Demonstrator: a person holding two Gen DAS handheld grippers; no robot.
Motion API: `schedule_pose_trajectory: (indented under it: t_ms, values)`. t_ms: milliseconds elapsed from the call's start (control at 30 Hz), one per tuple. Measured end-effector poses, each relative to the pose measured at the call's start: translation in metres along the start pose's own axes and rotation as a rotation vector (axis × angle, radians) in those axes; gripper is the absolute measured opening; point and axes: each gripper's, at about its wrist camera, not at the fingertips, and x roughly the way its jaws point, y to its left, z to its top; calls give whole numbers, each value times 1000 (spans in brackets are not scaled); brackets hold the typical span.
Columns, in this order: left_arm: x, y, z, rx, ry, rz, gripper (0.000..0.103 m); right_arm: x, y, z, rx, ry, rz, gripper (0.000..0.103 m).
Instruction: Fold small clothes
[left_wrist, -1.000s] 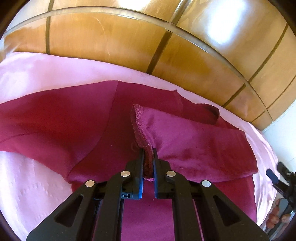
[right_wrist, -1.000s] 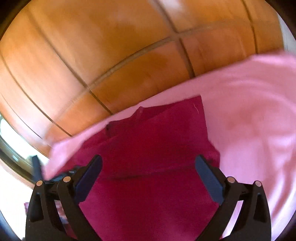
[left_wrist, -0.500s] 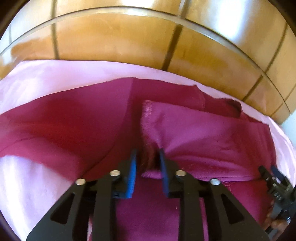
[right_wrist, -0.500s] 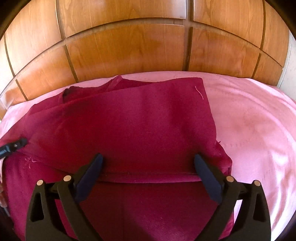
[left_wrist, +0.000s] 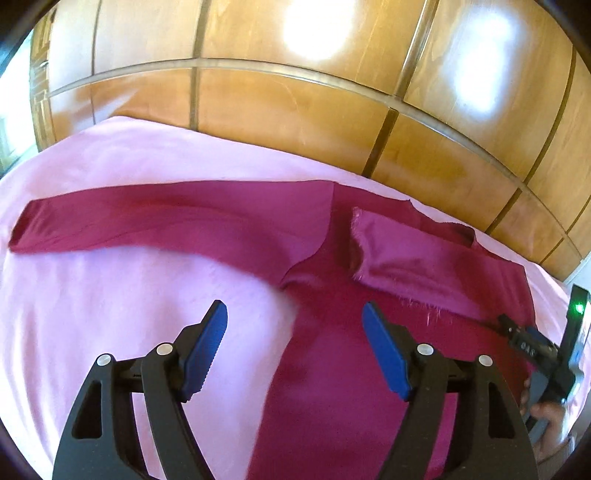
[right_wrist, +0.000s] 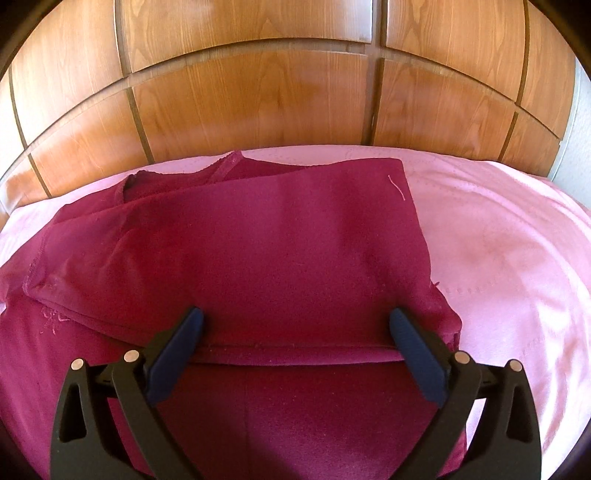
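Observation:
A dark red long-sleeved top (left_wrist: 332, 354) lies flat on a pink bedsheet (left_wrist: 122, 306). Its left sleeve (left_wrist: 166, 221) stretches out to the left, and its right sleeve (left_wrist: 436, 273) lies folded across the chest. My left gripper (left_wrist: 295, 325) hovers over the top's left edge, short of the folded cuff; its jaws are opening and hold nothing. In the right wrist view the same top (right_wrist: 258, 258) fills the middle, with the folded sleeve (right_wrist: 240, 236) across it. My right gripper (right_wrist: 295, 325) stands open just above the sleeve's near hem, nothing between its fingers.
A glossy wooden headboard (left_wrist: 295, 110) rises right behind the bed, also the headboard (right_wrist: 258, 92) in the right wrist view. Bare pink sheet (right_wrist: 498, 258) lies to the right of the top. A hand holding the other gripper (left_wrist: 539, 354) shows at the left wrist view's right edge.
My left gripper let go of the folded sleeve's cuff, opened wide and drew back to the left. The cuff now lies flat on the chest. The right gripper swung level and settled over the sleeve's hem.

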Motion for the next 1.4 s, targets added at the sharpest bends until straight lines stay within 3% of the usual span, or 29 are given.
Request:
schedule_pose_trajectory:
  t_ms: [333, 900, 1100, 1267, 1333, 1400]
  values:
    - [-22, 35, -19, -51, -4, 32, 75, -2, 3, 0, -8, -8, -20, 100]
    - [-14, 92, -28, -177, 46, 47, 75, -2, 3, 1, 4, -2, -21, 101]
    - [-11, 134, -32, -322, 76, -18, 75, -3, 4, -1, 6, -6, -22, 101]
    - [-22, 203, -26, -576, 34, -113, 75, -3, 4, -1, 6, -7, -21, 101]
    - [-28, 237, -24, -691, -9, -106, 72, -3, 3, -1, 8, -8, -20, 101]
    - [-33, 264, -23, -767, -48, -94, 63, -3, 3, -1, 7, -9, -21, 101]
